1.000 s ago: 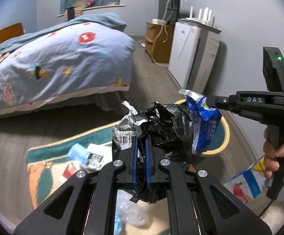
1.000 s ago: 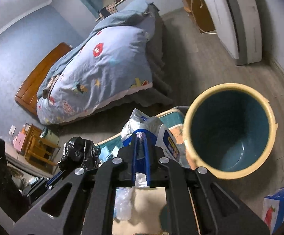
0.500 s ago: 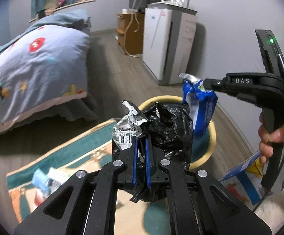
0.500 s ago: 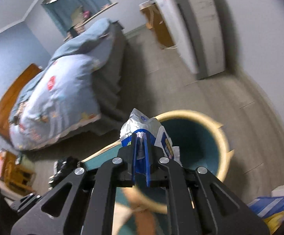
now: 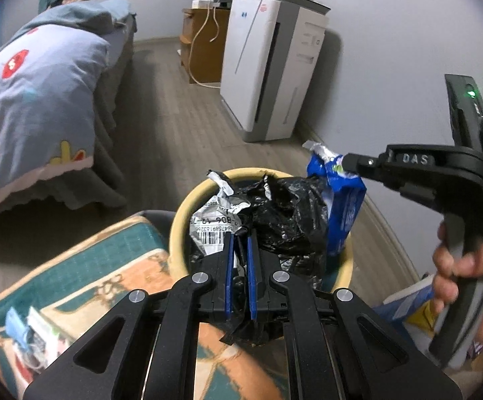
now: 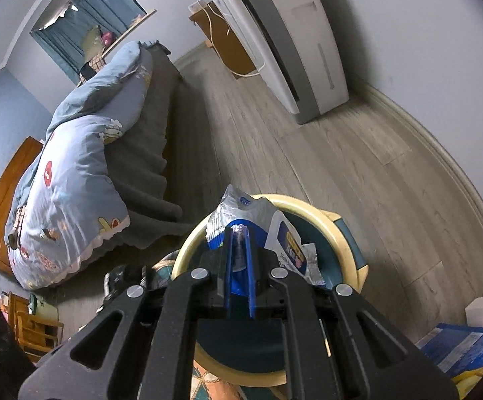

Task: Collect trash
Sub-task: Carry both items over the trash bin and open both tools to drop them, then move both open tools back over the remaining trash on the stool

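Trash hangs over the bin (image 5: 181, 220) from both tools. The left gripper (image 5: 240, 236) has its blue pads pressed together on a crumpled black plastic bag (image 5: 288, 220), which carries a torn white label with a barcode (image 5: 213, 226); the bundle sits above the bin's cream rim, covering much of the opening in the left wrist view. Just to its right, the right gripper (image 5: 345, 163) pinches the silver top edge of a blue snack wrapper (image 5: 345, 206), which dangles down at the bin's far side. In the right wrist view that gripper (image 6: 239, 233) is clamped on the wrapper (image 6: 241, 210) directly over the bin's (image 6: 315, 213) teal interior. A person's hand (image 5: 468, 273) grips the right tool's handle. The bin stands at the corner of a teal and orange rug (image 5: 108, 276), where more scraps (image 5: 31, 333) lie. Beyond are a bed with a blue quilt (image 5: 34, 93) and a white appliance (image 5: 271, 66) against the wall
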